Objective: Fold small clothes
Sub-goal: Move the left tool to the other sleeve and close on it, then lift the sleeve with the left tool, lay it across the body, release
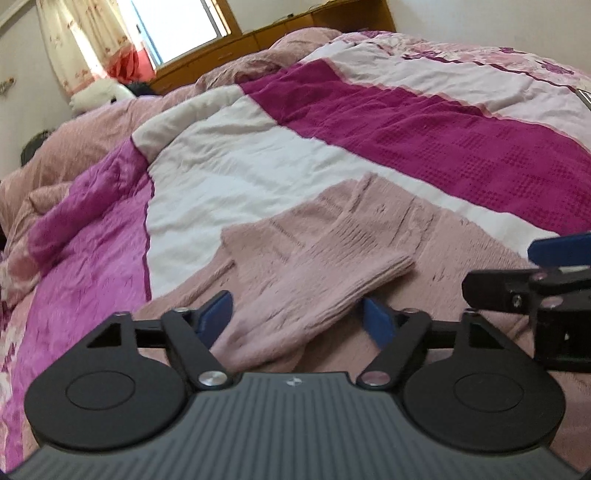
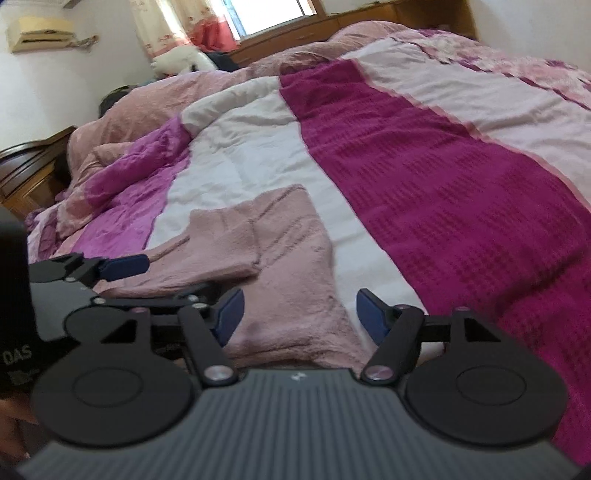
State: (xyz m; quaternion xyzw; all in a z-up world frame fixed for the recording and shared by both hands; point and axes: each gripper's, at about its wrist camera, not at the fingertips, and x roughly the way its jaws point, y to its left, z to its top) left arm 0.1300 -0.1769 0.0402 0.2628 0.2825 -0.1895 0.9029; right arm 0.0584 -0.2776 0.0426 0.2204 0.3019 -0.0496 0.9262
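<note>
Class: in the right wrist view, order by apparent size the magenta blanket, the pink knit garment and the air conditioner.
1. magenta blanket
2. pink knit garment
3. air conditioner, though it is far away

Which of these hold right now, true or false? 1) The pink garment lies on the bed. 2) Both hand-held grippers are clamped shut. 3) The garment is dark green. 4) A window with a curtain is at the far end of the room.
1) The pink garment lies on the bed: true.
2) Both hand-held grippers are clamped shut: false. The left hand-held gripper and the right hand-held gripper both have their jaws apart, with garment fabric showing between the fingers.
3) The garment is dark green: false. It is a pale pink knit.
4) A window with a curtain is at the far end of the room: true.
</note>
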